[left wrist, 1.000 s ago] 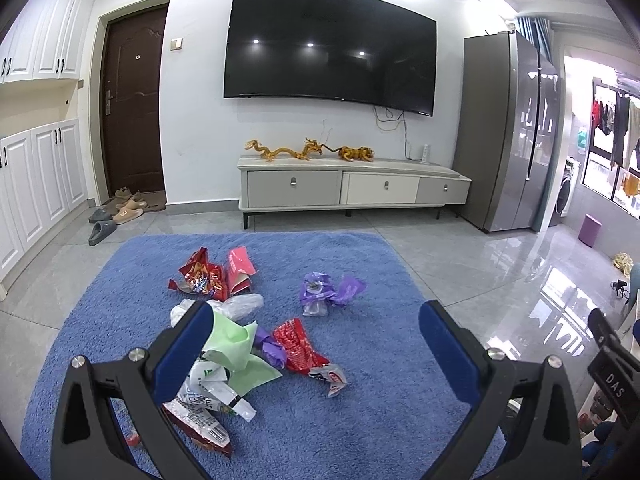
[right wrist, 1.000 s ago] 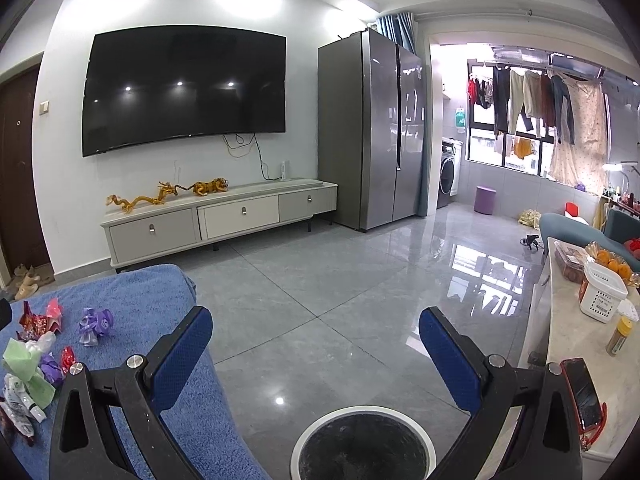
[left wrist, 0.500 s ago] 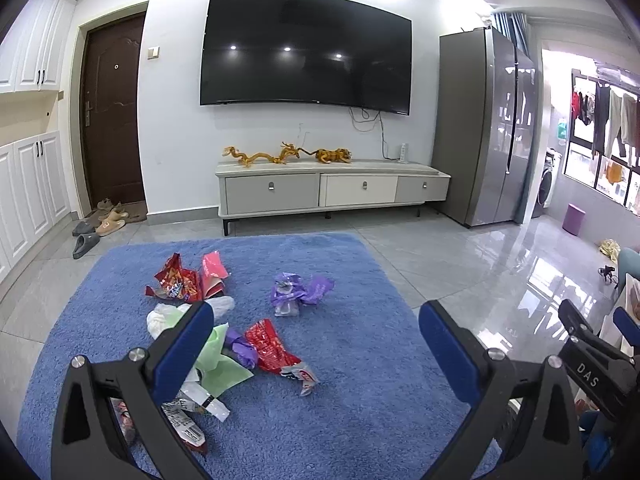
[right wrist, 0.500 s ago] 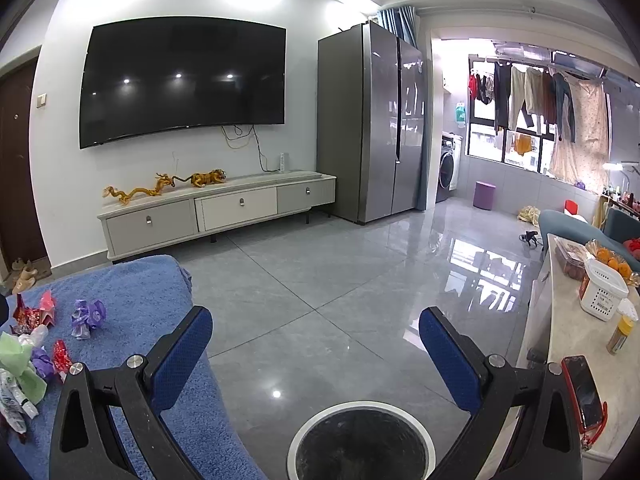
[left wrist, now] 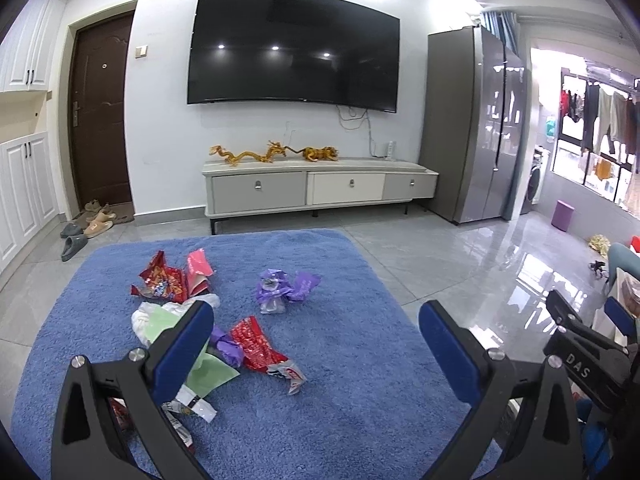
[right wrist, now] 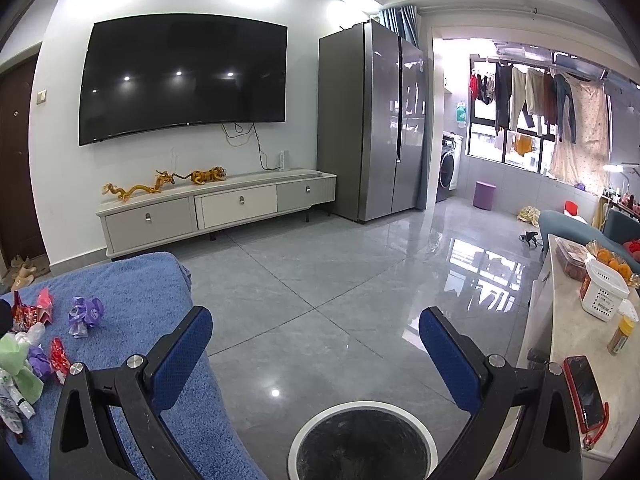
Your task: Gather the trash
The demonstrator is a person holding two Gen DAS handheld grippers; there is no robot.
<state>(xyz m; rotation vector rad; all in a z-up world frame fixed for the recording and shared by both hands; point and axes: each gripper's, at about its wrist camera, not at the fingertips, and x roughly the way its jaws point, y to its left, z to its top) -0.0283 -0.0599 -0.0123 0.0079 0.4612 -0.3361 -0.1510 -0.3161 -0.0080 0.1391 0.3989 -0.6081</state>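
Left hand-held gripper point(left wrist: 316, 344) spread wide, empty, above fluffy blue rug point(left wrist: 360, 392). Crumpled wrappers scattered on rug: red foil wrapper point(left wrist: 256, 346), purple plastic wrapper point(left wrist: 286, 286), pale green bag point(left wrist: 160, 322) (left of centre). Right hand-held gripper point(right wrist: 316, 346) likewise wide, empty, over round white-rimmed black bin point(right wrist: 362, 442) on grey tile floor point(right wrist: 340, 280).

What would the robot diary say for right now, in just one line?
left tongs: open, over blue rug | right tongs: open, above round bin | wrappers: on rug, none picked up
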